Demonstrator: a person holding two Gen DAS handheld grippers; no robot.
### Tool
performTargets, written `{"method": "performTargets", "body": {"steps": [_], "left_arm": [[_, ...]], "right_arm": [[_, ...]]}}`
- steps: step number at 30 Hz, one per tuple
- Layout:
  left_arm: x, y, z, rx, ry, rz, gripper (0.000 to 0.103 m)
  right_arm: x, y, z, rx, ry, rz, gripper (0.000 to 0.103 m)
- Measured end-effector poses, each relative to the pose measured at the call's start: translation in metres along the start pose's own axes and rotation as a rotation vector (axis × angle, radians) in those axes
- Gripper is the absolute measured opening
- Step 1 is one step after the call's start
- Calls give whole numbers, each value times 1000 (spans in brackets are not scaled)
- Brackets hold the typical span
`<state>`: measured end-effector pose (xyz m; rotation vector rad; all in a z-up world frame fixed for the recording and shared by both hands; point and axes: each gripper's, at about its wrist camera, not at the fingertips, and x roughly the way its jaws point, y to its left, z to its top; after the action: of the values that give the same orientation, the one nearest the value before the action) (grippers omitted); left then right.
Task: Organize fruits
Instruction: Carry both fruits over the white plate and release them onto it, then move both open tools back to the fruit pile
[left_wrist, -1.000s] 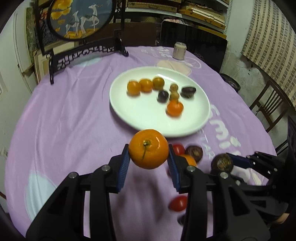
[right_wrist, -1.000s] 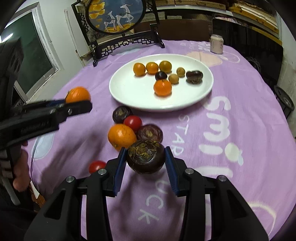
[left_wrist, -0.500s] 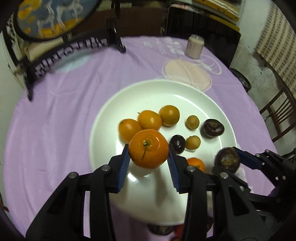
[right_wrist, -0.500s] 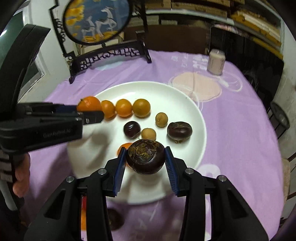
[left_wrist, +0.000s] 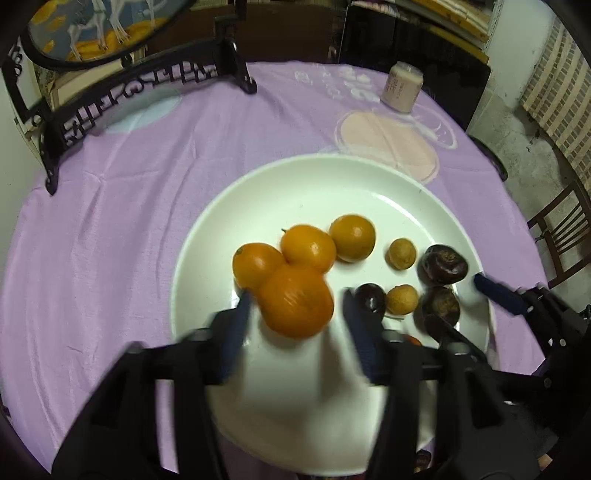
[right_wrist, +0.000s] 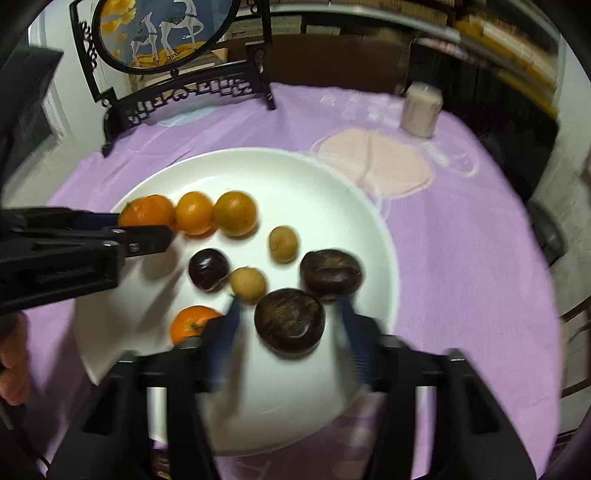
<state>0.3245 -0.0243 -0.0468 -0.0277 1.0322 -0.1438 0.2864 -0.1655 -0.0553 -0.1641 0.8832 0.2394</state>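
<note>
A lilac cloth (left_wrist: 155, 206) printed with pale letters and a peach circle covers the round desk. At its far edge stands a black carved frame (right_wrist: 184, 92) holding a round painted panel (right_wrist: 162, 29) (white deer on blue). A small pale jar (left_wrist: 402, 88) sits far right; a wooden chair (left_wrist: 565, 240) stands beside the desk

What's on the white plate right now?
On the white plate: four oranges in a row, a fifth orange near the front, two tan longans, a dark plum and two passion fruits. The plate's near edge is hidden behind the right hand-held gripper.
</note>
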Motion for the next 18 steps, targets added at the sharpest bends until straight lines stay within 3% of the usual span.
{"method": "performTargets", "body": {"steps": [2,3,5,6,13,18], "left_arm": [[-23,1,-9,9,-60,18,83],[-37,3,-19,15,-89,21,85],[-57,5,-37,21,-124,17,89],[-65,6,-48,23,-134,23,89],[-93,11,-137,-28,-124,18,90],[-101,16,-159,-31,-131,57,90]], "right_arm": [[-20,1,-7,-9,-18,-1,73],[-28,-1,-12,-1,-26,8,76],[-49,-2,-27,23,-46,24,97],[-62,-1,-39,36,-64,32,99],[-104,10,-92,104,-76,97,99],[-115,20,-101,102,-80,101,99]]}}
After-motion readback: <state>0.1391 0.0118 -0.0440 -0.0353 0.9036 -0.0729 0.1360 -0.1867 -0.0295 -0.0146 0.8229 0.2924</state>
